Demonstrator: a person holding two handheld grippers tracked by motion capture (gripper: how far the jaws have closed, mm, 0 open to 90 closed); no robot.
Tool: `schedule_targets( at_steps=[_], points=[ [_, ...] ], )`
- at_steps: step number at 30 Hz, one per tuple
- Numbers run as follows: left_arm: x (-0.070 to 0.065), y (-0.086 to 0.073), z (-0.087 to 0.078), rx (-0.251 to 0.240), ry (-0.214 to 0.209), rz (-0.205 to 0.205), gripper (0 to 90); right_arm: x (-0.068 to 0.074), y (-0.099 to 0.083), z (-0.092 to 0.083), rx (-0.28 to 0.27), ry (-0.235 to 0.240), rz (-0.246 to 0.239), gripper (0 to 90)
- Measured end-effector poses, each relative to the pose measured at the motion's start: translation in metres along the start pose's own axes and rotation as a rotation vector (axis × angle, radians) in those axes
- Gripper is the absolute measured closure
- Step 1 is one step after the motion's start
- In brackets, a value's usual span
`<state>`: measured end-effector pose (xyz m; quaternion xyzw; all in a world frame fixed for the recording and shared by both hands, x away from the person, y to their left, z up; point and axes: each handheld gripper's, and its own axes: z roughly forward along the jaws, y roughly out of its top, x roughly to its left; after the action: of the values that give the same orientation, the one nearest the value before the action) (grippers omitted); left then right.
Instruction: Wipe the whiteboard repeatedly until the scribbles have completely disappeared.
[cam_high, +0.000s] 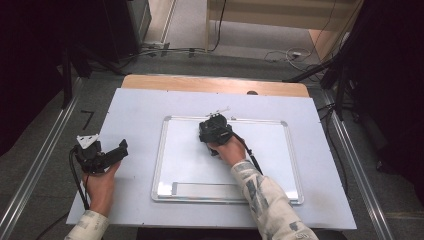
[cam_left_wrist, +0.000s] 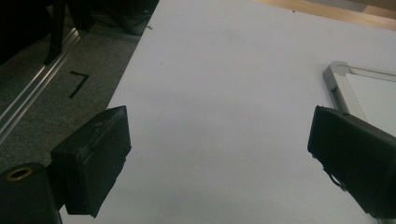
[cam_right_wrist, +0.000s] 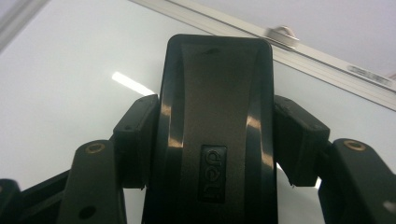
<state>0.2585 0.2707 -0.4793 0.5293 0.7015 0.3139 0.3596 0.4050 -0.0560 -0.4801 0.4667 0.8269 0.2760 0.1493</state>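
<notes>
We are clamping the black eraser (cam_right_wrist: 217, 126) in the right gripper (cam_high: 216, 129) near the whiteboard (cam_high: 190, 165) top edge (left gripper (cam_left_wrist: 219, 158) wide open, empty), risking slippage under uneven pressure.

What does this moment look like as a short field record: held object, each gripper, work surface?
held object: black plastic whiteboard eraser, clamped at its sides
right gripper: right gripper, shut on the eraser, over the upper part of the board
left gripper: left gripper, jaws wide apart, nothing between them, left of the board
work surface: silver-framed whiteboard, lying flat on the white table sheet
</notes>
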Motion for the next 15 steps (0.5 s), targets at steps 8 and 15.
schedule_targets(
  at_steps=[8,15],
  points=[
    [-0.001,0.0,-0.001,0.0,0.0,0.003,6.5,-0.015,-0.001,-0.002,0.005,-0.025,0.046,36.0],
    [-0.001,0.0,0.0,0.002,0.001,0.003,6.5,0.013,0.01,0.009,-0.004,0.01,0.009,35.9]
  ],
)
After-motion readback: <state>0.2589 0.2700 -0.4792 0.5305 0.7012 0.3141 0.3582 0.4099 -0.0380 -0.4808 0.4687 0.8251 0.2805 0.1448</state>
